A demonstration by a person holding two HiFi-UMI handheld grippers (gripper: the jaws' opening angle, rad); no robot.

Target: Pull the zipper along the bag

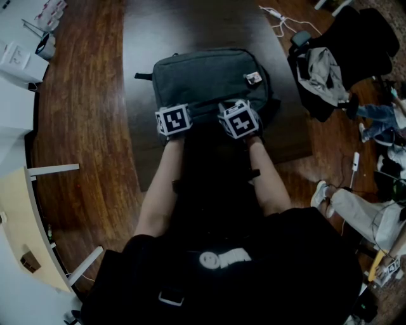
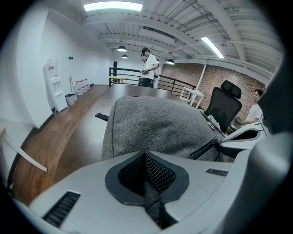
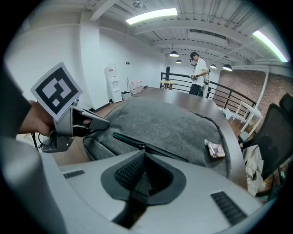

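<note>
A grey backpack lies flat on the dark table; it fills the middle of the left gripper view and the right gripper view. My left gripper is at the bag's near edge, and its jaws are shut on a fold of grey bag fabric. My right gripper sits beside it to the right. Its jaws are shut on a dark tab at the near end of the black zipper, which runs across the bag's near side. A small tag lies on the bag's far right.
A black office chair draped with clothes stands at the table's right. A white cable lies at the far end. A seated person's legs are at the right. Wooden floor lies left of the table.
</note>
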